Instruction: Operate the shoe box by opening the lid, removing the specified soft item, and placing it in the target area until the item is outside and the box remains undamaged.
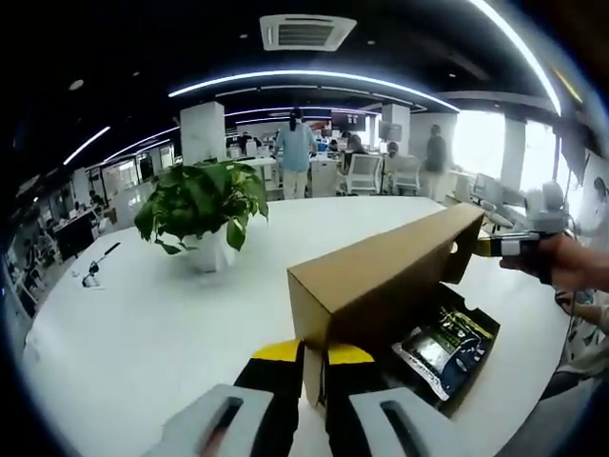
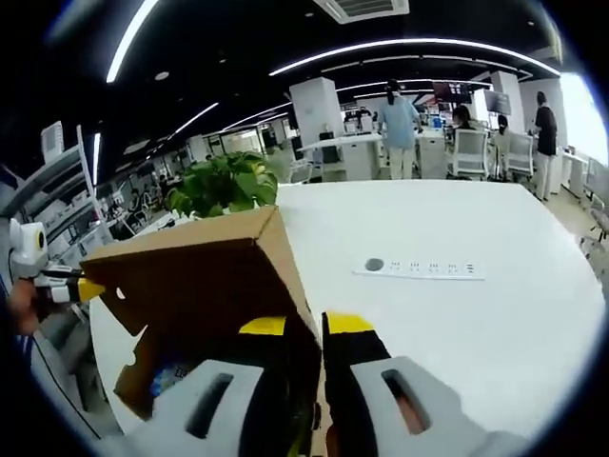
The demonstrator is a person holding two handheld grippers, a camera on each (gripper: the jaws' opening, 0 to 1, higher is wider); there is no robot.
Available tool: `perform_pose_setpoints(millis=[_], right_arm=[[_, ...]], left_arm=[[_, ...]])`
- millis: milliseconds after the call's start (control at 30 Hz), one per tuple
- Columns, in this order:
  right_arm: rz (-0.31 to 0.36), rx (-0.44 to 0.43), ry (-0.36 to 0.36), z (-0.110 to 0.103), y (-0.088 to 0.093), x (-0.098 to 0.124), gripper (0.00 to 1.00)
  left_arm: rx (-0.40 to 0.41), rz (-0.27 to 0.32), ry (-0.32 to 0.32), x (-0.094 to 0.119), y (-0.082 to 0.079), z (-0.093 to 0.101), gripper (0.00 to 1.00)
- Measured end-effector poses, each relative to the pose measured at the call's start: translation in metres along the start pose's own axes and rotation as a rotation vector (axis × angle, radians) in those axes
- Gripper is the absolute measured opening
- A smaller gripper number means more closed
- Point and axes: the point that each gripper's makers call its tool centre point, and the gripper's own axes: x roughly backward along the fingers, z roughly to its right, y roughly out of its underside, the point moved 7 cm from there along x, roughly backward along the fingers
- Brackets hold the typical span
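The brown cardboard shoe box lid (image 1: 381, 276) is raised above the box (image 1: 466, 376). My left gripper (image 1: 314, 367) is shut on the lid's near end wall, with yellow-tipped jaws on either side of it. At the far end, my right gripper (image 1: 514, 246), held by a hand, pinches the lid's other end. Inside the dark box lies a soft item in a shiny printed bag (image 1: 442, 347). In the right gripper view, my right gripper (image 2: 319, 338) is shut on the lid (image 2: 205, 271), and my left gripper (image 2: 67, 288) holds its far end. A corner of the bag (image 2: 164, 378) peeks out below.
The box rests on a large white round table (image 1: 143, 324). A leafy plant in a white pot (image 1: 205, 205) stands behind the box. A white power strip (image 2: 419, 268) lies on the table to the right. People stand at desks far behind.
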Motion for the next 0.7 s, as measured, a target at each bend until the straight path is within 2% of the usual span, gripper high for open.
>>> perform_pose_setpoints(millis=[367,700], right_arm=[[-0.012,0.031,-0.020,-0.004,0.000,-0.011,0.01],[-0.037,0.042,-0.051,0.003,0.002,-0.023,0.01]], left_arm=[[0.003,0.002,-0.022,-0.012,-0.004,-0.007,0.06],[0.020,-0.022,-0.018,-0.028,0.006,-0.014,0.05]])
